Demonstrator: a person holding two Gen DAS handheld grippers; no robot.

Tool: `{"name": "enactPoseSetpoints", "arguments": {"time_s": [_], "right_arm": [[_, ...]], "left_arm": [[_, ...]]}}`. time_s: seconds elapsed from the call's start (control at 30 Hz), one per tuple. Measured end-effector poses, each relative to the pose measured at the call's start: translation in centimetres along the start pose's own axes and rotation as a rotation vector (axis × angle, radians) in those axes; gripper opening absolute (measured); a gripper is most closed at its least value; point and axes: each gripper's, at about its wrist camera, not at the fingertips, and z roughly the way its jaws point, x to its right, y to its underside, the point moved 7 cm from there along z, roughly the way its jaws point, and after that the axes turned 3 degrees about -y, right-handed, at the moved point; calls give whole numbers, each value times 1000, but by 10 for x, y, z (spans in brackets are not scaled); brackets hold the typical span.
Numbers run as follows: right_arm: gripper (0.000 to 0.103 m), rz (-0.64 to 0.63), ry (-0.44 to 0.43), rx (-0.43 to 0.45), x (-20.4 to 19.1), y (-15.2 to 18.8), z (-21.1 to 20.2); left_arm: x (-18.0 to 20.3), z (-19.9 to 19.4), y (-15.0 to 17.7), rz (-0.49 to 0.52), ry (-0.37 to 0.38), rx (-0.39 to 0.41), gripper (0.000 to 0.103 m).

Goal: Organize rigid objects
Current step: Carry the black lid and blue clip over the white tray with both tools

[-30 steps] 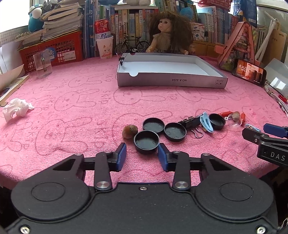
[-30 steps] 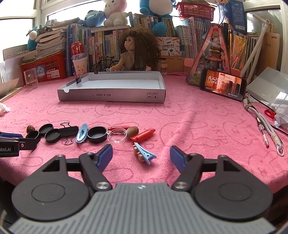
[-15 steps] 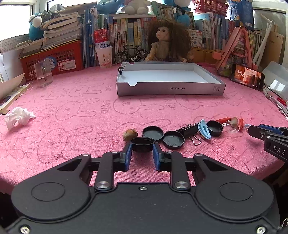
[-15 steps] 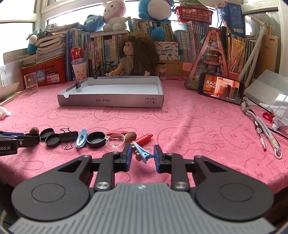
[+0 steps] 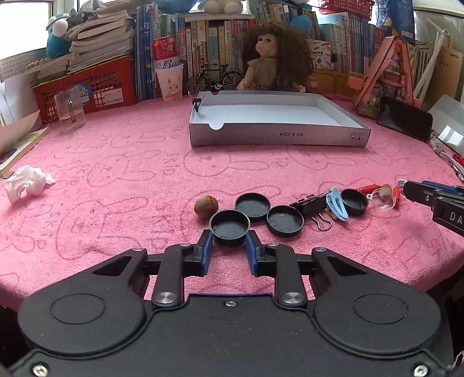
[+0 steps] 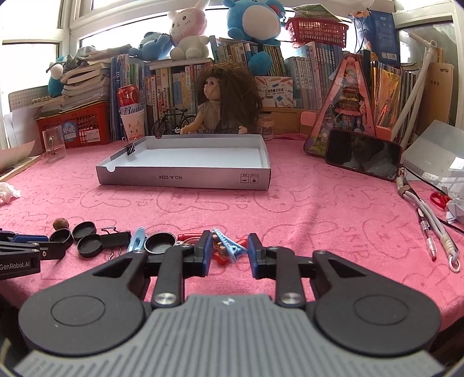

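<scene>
table: pink bunny towel (image 5: 121, 162) | back: bookshelf (image 6: 179, 84) | window (image 6: 34, 20) daylight

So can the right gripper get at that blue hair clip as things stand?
Probably yes. The right gripper already has the blue hair clip between its fingers, with nothing in front of it; the red piece beneath lies close and could get pinched too.

**A child's room at home**

The table (image 6: 290, 203) wears a pink towel cloth printed with rabbits. Behind it, rows of books (image 6: 174, 87) stand packed along a windowsill, with plush toys (image 6: 188, 34) sitting on top. A doll (image 6: 226, 98) with bushy brown hair leans against the books beside a toy bicycle (image 6: 171, 121), a red basket (image 6: 78, 121) and a paper cup (image 6: 132, 124). Daylight comes through the window (image 6: 26, 72) behind.
</scene>
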Motion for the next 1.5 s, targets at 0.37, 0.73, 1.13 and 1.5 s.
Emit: {"name": "enactPoseSetpoints", "arguments": {"time_s": [0.37,0.73,1.13,1.5], "right_arm": [[31,8,4,-15,1,3,3],[31,17,8,8,4,-11,10],[31,115,-36,37,26,-62,52],[31,159,-79,-20,33,-97,127]], "left_arm": [[3,9,-6,36,-21,37,32],[7,-12,-34,39,14,130,30],[-4,28,-105,-21,46,118,30],[-1,106,-154,-51,45,74,30]]}}
